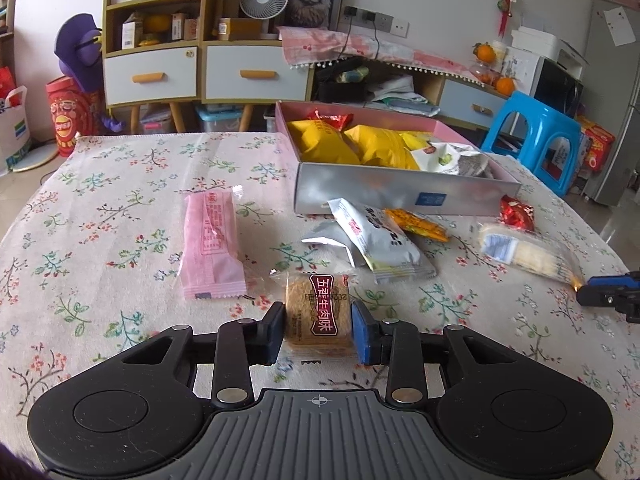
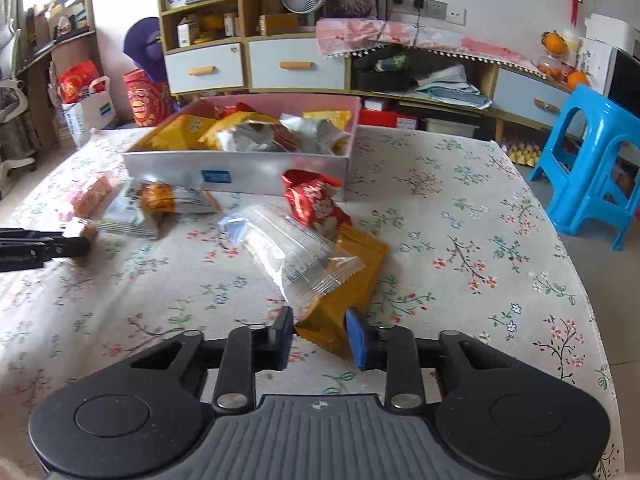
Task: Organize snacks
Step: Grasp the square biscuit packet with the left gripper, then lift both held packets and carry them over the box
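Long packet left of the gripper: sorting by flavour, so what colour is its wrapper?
Pink wrapper with red print, clearest in the left wrist view.

Both wrist views skim low over the table point(image 1: 120, 200) (facing the shared box point(image 2: 240, 172)).

tablecloth point(image 1: 120, 216): white, floral | box point(image 1: 400, 194): silver, pink inside | stool point(image 1: 532, 128): blue

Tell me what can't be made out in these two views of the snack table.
- Right wrist view: motion blur smears print on the clear packet and red packet.
- Right wrist view: the clear packet covers much of the mustard packet.
- Left wrist view: the box wall hides the lower snacks.
- Left wrist view: the frame edge cuts off the right gripper.
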`<state>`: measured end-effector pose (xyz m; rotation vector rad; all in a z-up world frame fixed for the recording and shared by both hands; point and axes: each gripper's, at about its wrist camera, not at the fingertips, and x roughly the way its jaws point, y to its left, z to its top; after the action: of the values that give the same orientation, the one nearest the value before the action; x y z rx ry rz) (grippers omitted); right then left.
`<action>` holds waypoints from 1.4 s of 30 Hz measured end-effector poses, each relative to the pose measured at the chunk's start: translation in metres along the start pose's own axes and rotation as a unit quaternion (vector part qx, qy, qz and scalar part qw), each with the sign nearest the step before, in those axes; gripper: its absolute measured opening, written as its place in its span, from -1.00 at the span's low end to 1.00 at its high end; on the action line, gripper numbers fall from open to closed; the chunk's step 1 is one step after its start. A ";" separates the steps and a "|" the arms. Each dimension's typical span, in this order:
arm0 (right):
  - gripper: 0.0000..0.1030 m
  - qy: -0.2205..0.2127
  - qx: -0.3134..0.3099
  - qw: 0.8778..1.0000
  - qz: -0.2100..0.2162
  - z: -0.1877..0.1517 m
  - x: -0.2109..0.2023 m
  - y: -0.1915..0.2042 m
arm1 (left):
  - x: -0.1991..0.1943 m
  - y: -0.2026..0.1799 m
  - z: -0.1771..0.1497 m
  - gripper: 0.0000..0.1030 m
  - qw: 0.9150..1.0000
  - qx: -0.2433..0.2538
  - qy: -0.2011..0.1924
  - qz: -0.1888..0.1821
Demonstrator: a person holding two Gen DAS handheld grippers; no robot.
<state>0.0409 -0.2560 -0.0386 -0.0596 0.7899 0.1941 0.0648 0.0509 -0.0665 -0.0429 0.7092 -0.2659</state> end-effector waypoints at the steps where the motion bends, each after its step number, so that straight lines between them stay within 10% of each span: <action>1: -0.78 -0.001 -0.002 1.000 0.003 0.001 -0.003 0.002 | -0.001 -0.001 -0.001 -0.38 1.000 0.000 0.002 -0.003; 15: -1.00 0.105 -0.032 0.994 -0.002 -0.008 -0.016 0.019 | -0.012 -0.016 -0.010 -0.38 0.999 0.014 0.027 -0.038; 27: -0.32 0.048 -0.036 0.998 -0.002 0.002 0.001 0.011 | -0.012 -0.018 -0.012 -0.37 0.999 0.017 0.024 -0.033; 42: -0.69 0.046 -0.044 0.998 0.016 0.006 0.006 0.011 | -0.013 -0.016 -0.008 -0.38 0.999 0.007 0.027 -0.036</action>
<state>0.0467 -0.2434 -0.0385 -0.1405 0.8752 0.2580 0.0469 0.0393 -0.0620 -0.0493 0.7608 -0.3425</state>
